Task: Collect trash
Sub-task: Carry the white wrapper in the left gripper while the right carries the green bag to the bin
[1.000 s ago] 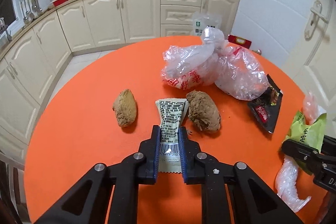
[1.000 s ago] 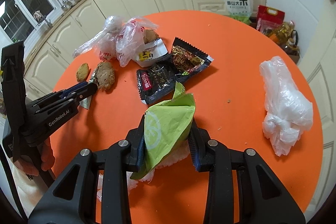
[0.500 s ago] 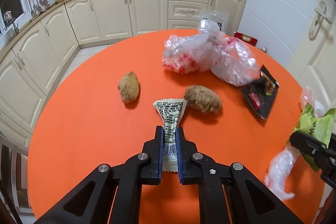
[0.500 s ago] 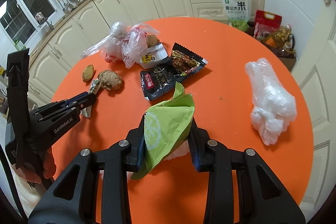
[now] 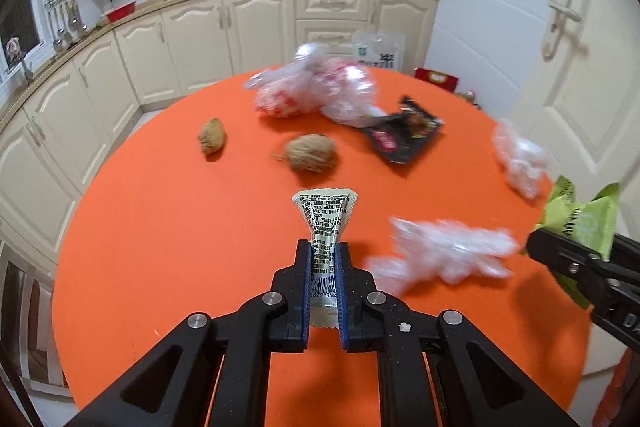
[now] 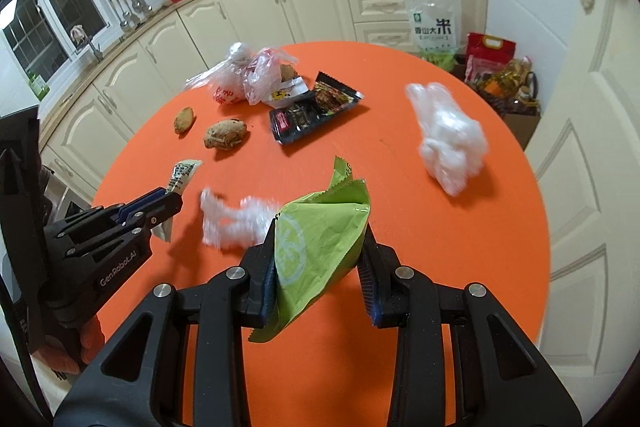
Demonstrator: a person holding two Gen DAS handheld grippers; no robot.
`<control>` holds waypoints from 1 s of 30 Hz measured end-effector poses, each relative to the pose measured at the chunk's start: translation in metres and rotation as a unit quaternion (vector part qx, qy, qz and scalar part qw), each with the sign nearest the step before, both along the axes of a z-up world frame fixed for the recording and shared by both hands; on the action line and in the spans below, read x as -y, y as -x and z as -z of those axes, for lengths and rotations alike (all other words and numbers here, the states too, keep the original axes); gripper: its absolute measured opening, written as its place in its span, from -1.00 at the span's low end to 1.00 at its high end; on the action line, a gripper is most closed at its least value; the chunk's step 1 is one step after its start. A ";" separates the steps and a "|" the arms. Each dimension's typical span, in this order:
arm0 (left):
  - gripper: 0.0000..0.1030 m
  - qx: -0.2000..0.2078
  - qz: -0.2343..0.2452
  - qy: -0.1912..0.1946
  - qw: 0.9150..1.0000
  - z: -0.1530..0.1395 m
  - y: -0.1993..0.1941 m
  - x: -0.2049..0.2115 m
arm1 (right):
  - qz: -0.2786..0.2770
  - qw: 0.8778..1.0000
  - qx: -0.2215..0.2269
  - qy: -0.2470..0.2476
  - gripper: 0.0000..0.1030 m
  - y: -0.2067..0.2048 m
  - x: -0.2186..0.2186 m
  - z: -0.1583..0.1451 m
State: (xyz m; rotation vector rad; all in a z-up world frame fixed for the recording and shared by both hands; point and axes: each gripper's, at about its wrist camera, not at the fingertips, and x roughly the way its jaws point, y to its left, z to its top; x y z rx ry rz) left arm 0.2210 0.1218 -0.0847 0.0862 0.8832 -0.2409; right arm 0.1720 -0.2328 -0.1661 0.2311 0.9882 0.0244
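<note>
— What is held in the left claw [image 5: 324, 267]?
— A pale printed sachet [image 5: 325, 223] is pinched flat between its blue pads, the barcode end clamped and the wider end fanned out toward 12 o'clock, clear of the orange counter [image 5: 160, 227].

— And the right claw [image 6: 318, 267]?
— A crumpled green wrapper [image 6: 320, 239] is gripped there, the jaws kept fairly narrow around it. A blurred wisp of clear plastic [image 6: 236, 219] is seen just beside it at 10 o'clock.

— What is left farther out?
— Two brown lumps [image 6: 225, 134] are lying at 11 o'clock, apart from each other. A black snack packet [image 6: 312, 111] is laid flat near 12 o'clock, with knotted plastic bags [image 6: 248, 79] just beyond it. A white bundled bag [image 6: 448, 135] is set well apart at 2 o'clock.
</note>
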 end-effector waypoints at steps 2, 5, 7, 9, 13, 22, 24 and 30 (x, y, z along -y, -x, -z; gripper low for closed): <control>-0.87 0.011 0.015 0.001 1.000 -0.006 0.015 0.013 | 0.011 1.000 0.006 0.002 -0.37 0.015 0.008 -0.003; -0.87 0.017 0.044 0.007 0.999 -0.012 0.034 0.042 | 0.035 0.999 0.010 -0.001 -0.37 0.036 0.025 -0.006; -0.87 0.014 0.064 0.009 0.998 -0.012 0.044 0.067 | 0.052 0.999 0.012 0.000 -0.37 0.050 0.039 -0.007; -0.87 0.011 0.089 0.013 0.996 -0.010 0.050 0.091 | 0.079 0.997 0.012 0.003 -0.37 0.067 0.059 -0.008; -0.87 -0.003 0.148 0.019 0.989 -0.001 0.065 0.153 | 0.139 0.990 0.006 0.007 -0.37 0.100 0.105 -0.003; -0.86 -0.063 0.249 0.008 0.966 0.046 0.085 0.284 | 0.277 0.959 -0.041 0.035 -0.37 0.176 0.211 0.026; -0.86 -0.077 0.260 -0.003 0.963 0.061 0.087 0.309 | 0.294 0.953 -0.060 0.033 -0.37 0.185 0.230 0.041; -0.86 -0.104 0.278 -0.040 0.954 0.121 0.077 0.366 | 0.300 0.948 -0.103 0.027 -0.37 0.189 0.266 0.090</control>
